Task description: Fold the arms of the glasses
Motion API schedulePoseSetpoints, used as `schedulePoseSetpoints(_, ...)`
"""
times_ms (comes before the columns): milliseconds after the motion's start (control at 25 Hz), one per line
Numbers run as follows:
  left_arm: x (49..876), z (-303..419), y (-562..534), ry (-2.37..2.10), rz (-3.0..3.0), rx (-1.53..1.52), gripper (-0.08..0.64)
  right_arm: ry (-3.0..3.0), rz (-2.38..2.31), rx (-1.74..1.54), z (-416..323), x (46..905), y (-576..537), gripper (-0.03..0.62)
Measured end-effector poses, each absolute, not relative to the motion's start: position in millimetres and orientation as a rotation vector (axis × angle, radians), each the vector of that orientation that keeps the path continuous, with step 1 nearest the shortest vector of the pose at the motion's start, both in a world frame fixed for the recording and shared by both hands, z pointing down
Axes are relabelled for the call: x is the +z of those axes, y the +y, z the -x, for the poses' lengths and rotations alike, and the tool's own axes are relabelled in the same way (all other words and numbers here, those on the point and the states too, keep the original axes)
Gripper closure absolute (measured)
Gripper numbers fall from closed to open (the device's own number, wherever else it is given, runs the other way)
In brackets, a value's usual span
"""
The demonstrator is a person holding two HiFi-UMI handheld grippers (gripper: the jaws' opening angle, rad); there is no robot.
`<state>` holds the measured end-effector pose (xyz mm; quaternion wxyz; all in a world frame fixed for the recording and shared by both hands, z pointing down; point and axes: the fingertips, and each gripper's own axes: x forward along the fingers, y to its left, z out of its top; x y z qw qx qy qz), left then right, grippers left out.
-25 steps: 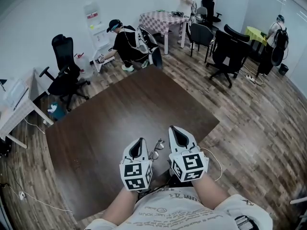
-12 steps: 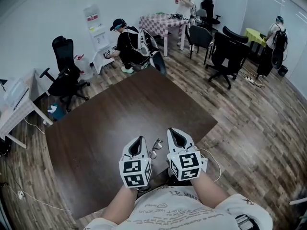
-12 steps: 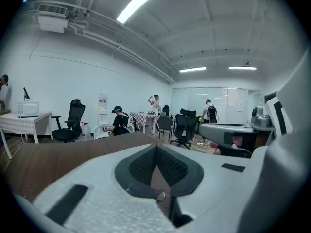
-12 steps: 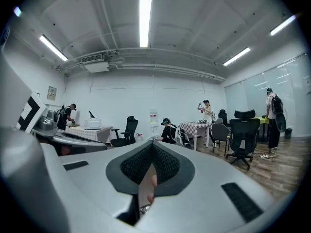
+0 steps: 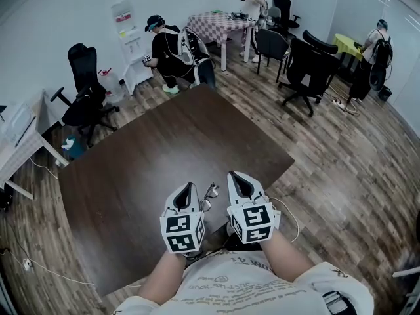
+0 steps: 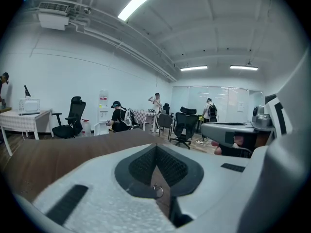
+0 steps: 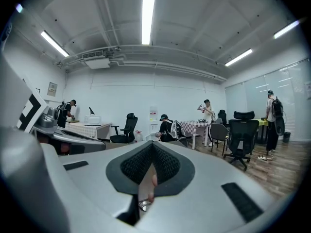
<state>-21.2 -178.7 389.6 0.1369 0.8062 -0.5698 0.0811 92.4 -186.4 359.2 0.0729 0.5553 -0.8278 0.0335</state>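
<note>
The thin metal-framed glasses [image 5: 210,191] hang between my two grippers over the near edge of the dark brown table [image 5: 164,149]. My left gripper [image 5: 188,187] is on their left, and its jaws are shut on a thin wire part of the frame [image 6: 158,191]. On their right is my right gripper [image 5: 234,176], its jaws closed on a pinkish arm tip [image 7: 153,180] with a bit of metal [image 7: 143,205] below it. In the head view most of the frame is hidden behind the gripper bodies. Only one lens and a bit of wire show.
Black office chairs [image 5: 308,67] stand beyond the table's far right corner, and another [image 5: 82,94] at the left. Across the room, people crouch and stand near a checkered table [image 5: 220,25]. A white desk [image 5: 16,143] is at the far left. A cable [image 5: 289,218] trails off my right gripper.
Both grippers hold the glasses in almost the same spot. The right gripper has rolled slightly. The crouching person in the background has shifted.
</note>
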Motion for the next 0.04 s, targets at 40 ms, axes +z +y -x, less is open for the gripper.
schedulePoseSetpoints(40, 390.4, 20.7, -178.3, -1.647, -2.333, 0.239, 0.546, -2.483, -1.667, 0.104, -92.9, 360.0, -185.7, 0.58)
